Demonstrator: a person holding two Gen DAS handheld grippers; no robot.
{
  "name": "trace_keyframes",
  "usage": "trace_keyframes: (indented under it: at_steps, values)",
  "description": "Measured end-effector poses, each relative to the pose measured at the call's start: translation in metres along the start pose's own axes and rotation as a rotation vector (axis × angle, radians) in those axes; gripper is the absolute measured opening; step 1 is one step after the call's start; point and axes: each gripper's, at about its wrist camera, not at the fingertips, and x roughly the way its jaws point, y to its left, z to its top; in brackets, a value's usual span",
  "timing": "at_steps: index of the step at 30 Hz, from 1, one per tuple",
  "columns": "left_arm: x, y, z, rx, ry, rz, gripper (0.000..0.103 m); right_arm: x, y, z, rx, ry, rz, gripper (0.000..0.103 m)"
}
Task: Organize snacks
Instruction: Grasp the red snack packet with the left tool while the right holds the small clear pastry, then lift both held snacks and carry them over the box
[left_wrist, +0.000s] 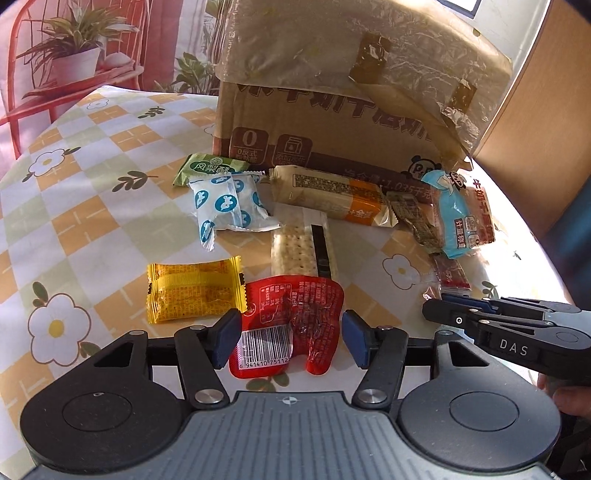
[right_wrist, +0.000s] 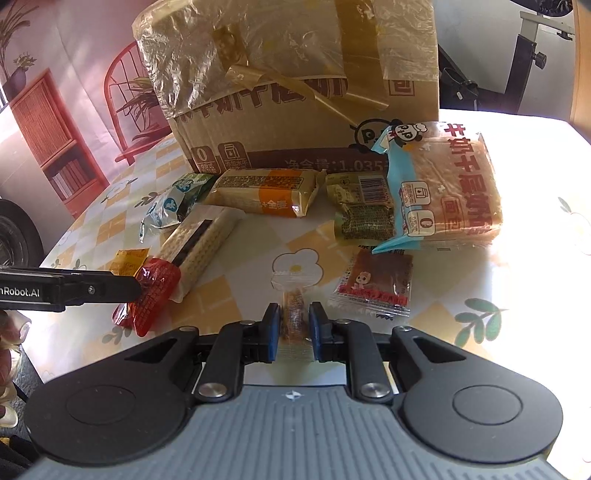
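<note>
Snack packets lie on the flowered tablecloth (left_wrist: 74, 206) in front of a cardboard box (left_wrist: 332, 110). My left gripper (left_wrist: 290, 338) is open, its pads either side of a red packet (left_wrist: 295, 314) that lies on the table. My right gripper (right_wrist: 292, 328) is shut on a small clear-wrapped snack (right_wrist: 293, 314) that stands between its pads. The red packet also shows in the right wrist view (right_wrist: 155, 291), with the left gripper's finger next to it. Nearby lie a yellow packet (left_wrist: 192, 291), a cracker sleeve (left_wrist: 295, 247) and a blue-spotted white packet (left_wrist: 225, 206).
A blue-and-white bread bag (right_wrist: 443, 188) lies at the right, with a flat red-edged sachet (right_wrist: 376, 284) in front of it. An orange-and-cream bar (right_wrist: 266, 192) and a green packet (right_wrist: 362, 206) lie by the box. The right gripper also shows in the left wrist view (left_wrist: 443, 306).
</note>
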Motion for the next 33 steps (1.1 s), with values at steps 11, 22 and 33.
trace_keyframes:
  at_steps: [11, 22, 33]
  values:
    - [0.015, -0.004, -0.003, 0.03, -0.016, 0.068, 0.074, 0.0, 0.0, -0.001, -0.006, -0.006, 0.003, 0.018]
    - [0.003, -0.008, -0.003, 0.047, -0.056, 0.012, 0.023, 0.0, -0.001, 0.0, 0.004, -0.003, 0.006, 0.018]
    - [-0.036, -0.01, 0.01, 0.079, -0.152, 0.011, 0.022, -0.012, -0.011, 0.004, 0.06, -0.014, 0.012, 0.018]
